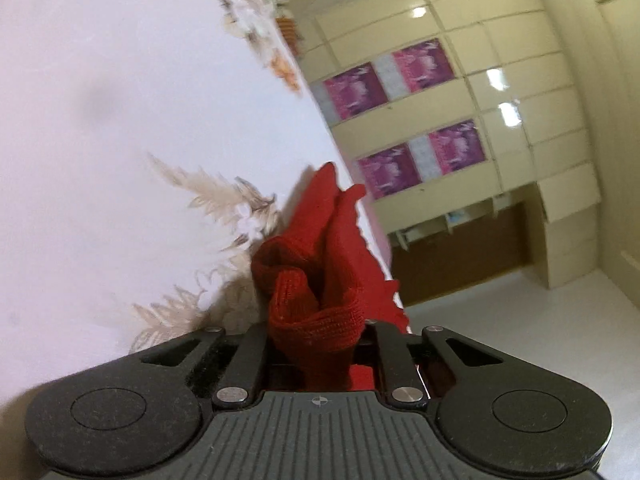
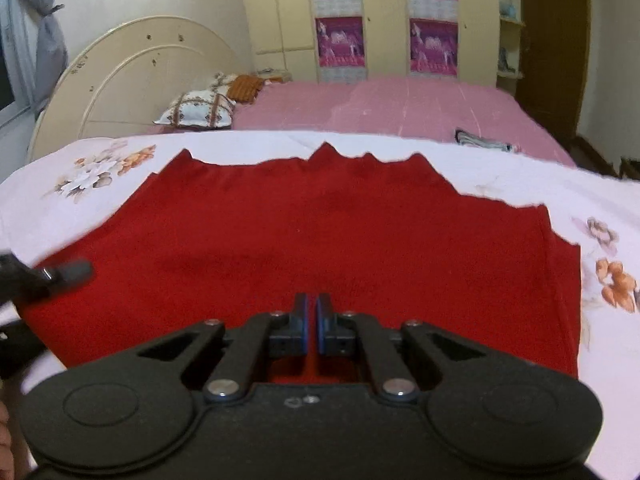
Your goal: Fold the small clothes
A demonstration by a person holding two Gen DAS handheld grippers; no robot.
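Observation:
A red knit garment (image 2: 320, 236) lies spread flat on a white floral sheet (image 2: 100, 172). My right gripper (image 2: 312, 304) is shut just above the garment's near part, its jaws almost touching, with nothing seen between them. In the left wrist view, my left gripper (image 1: 316, 344) is shut on a bunched fold of the red garment (image 1: 320, 280), which hides the fingertips and rises ahead toward the sheet's edge. The left gripper also shows in the right wrist view (image 2: 68, 272) at the garment's left edge.
The white floral sheet (image 1: 120, 120) covers the work surface. Behind it is a bed with a pink cover (image 2: 400, 104), pillows (image 2: 196, 110) and a cream headboard (image 2: 132, 72). A cream wardrobe with purple posters (image 2: 340, 40) stands at the back. A small striped item (image 2: 480, 140) lies on the bed.

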